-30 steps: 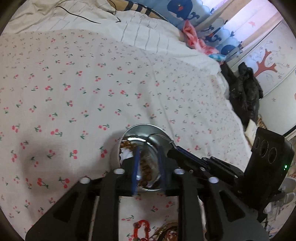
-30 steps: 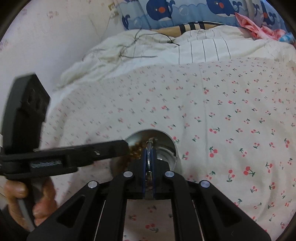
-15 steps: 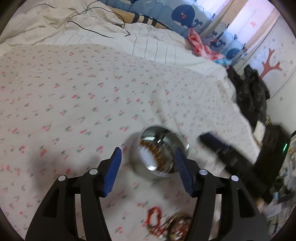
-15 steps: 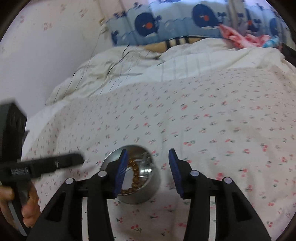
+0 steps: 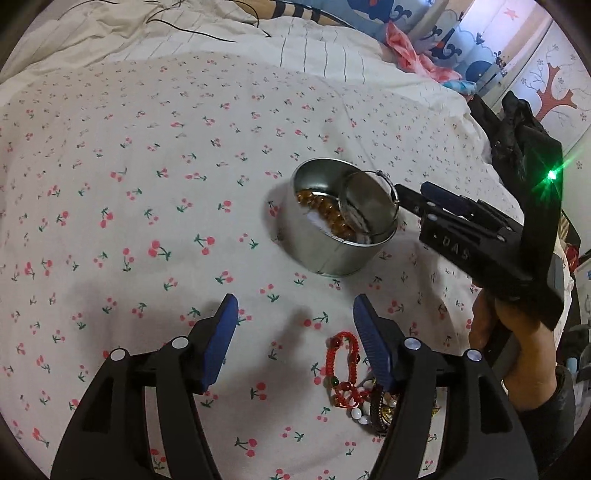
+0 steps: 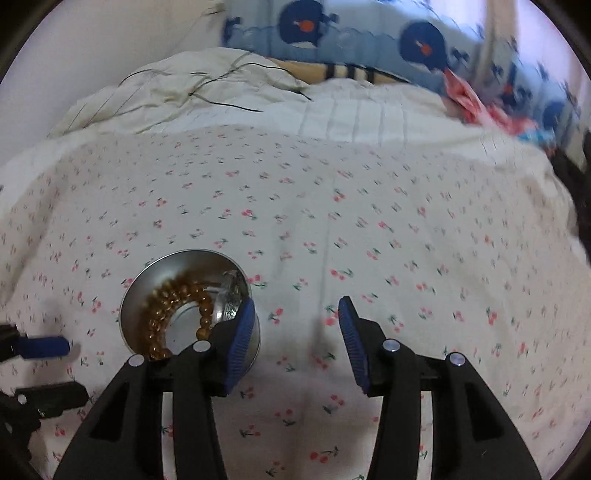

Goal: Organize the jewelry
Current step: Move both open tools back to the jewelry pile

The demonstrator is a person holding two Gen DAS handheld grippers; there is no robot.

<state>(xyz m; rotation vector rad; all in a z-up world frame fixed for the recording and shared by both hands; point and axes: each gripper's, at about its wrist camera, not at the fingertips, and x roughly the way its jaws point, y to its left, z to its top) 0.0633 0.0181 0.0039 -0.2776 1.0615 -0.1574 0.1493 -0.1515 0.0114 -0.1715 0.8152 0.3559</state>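
A round metal tin [image 5: 325, 258] stands on the cherry-print bedsheet and holds an amber bead bracelet [image 5: 321, 208]. A silver bangle [image 5: 369, 205] leans against its inner wall. My left gripper [image 5: 295, 314] hovers on the near side of the tin, its jaws opening with nothing between them. A red braided bracelet [image 5: 341, 363] lies by its right finger, on a small heap of other jewelry [image 5: 373, 410]. In the right wrist view the tin [image 6: 184, 254], the amber beads [image 6: 166, 310] and the bangle [image 6: 231, 295] sit at lower left. My right gripper [image 6: 295, 314] is just right of the tin, jaws opening and empty.
A person's hand [image 5: 517, 332] holds the right gripper's handle [image 5: 480, 240] at the right of the left wrist view. A white duvet [image 6: 221, 96] with a black cable lies at the far end of the bed. Whale-print fabric [image 6: 332, 29] and dark clothing [image 5: 513, 125] are beyond it.
The right gripper was shut on the silver bangle over the tin; it has opened and drawn back, leaving the bangle inside. The left gripper has widened and pulled away from the tin.
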